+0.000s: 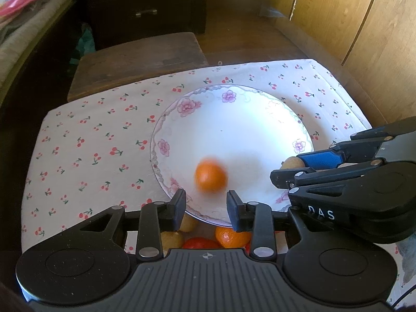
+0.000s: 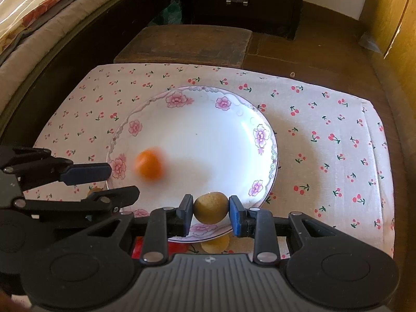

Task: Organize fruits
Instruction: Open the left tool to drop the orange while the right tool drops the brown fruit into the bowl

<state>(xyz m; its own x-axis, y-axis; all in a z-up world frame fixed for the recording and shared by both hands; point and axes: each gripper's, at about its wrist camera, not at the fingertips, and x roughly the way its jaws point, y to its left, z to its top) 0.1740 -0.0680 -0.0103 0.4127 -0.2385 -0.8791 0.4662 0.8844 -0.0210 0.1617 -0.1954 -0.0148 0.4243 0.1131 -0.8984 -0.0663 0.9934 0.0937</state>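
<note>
Left gripper [image 1: 206, 206] jaws apart, nothing between them; blurred orange [image 1: 211, 174] sits on the floral plate [image 1: 234, 119] just ahead of the fingertips. It's roundish, no clear long axis. Right gripper [image 2: 211, 212] clamped on a yellow-brown fruit [image 2: 210, 207], over the plate's near rim, slightly wider across the jaws than tall. More fruit [image 1: 228, 236] lies below the plate edge on the cherry-print cloth [image 1: 91, 143].

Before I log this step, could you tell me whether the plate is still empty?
Not empty: a blurred orange fruit is on the plate. The right gripper holds a brownish fruit above its near rim.
</note>
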